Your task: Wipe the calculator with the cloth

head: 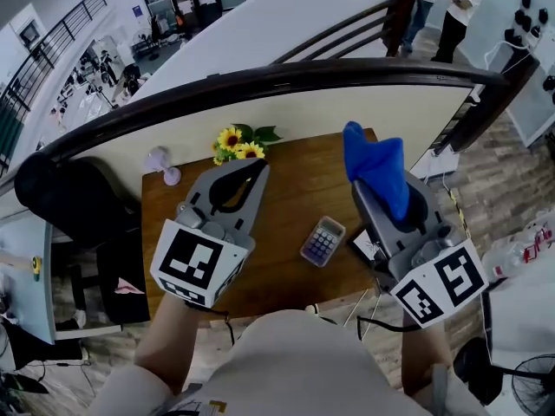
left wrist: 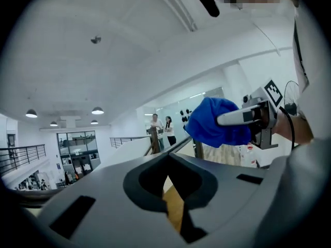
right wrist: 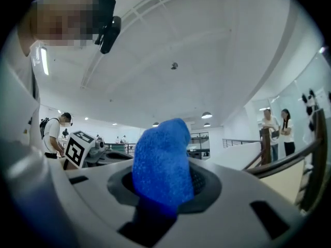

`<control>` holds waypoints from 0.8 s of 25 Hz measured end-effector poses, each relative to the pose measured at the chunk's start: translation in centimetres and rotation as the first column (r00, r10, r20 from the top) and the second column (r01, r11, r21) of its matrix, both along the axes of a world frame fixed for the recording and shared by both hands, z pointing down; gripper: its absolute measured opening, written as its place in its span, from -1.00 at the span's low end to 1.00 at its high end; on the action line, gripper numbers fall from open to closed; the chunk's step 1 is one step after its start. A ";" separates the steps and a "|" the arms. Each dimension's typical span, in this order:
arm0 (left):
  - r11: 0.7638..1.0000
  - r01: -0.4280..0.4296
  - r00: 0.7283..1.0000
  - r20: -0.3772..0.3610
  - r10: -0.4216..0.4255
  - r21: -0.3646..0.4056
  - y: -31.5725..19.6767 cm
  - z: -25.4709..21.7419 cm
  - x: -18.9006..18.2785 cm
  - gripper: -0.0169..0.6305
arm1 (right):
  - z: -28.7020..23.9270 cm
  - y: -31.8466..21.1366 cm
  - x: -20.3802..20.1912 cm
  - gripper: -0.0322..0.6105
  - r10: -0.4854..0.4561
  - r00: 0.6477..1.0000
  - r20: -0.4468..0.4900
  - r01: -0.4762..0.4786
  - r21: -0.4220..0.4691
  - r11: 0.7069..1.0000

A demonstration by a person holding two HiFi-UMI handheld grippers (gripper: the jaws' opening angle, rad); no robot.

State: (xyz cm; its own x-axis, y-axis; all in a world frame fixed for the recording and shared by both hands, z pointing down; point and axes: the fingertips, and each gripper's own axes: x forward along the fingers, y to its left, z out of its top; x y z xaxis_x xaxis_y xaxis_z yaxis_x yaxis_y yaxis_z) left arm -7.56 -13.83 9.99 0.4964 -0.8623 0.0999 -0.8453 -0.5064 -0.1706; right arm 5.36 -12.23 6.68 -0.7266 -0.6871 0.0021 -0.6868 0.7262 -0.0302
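A small grey calculator lies flat on the wooden table, between and below my two raised grippers. My right gripper is held up above the table's right side, shut on a blue cloth that sticks up out of its jaws. That cloth fills the middle of the right gripper view and hides the jaw tips. My left gripper hovers over the table's left half with its jaws together and nothing between them. The left gripper view looks upward past its jaws and shows the blue cloth in the other gripper.
Yellow sunflowers and a small pale purple stand sit at the table's back left. A white card lies right of the calculator. A black chair stands to the left, and a dark curved railing runs behind.
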 end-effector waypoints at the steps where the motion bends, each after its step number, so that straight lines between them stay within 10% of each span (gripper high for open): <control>1: 1.000 0.013 1.000 -0.010 -0.013 0.017 0.3 -1.0 -0.4 -0.94 | -0.6 0.3 0.1 -0.47 0.003 1.000 0.001 -0.003 0.015 1.000; 20: 0.994 0.104 0.994 -0.037 -0.102 0.040 3.9 -0.7 -2.1 -0.94 | 0.5 1.9 3.6 -0.47 0.108 0.993 -0.039 -0.107 0.033 0.994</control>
State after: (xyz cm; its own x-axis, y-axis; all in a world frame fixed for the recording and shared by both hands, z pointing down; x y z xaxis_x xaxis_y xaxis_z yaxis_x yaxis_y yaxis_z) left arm -9.65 -9.90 9.28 0.4075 -0.9120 0.0467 -0.8984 -0.4095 -0.1589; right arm 8.94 -10.34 7.17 -0.6481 -0.7615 0.0082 -0.7613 0.6481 0.0208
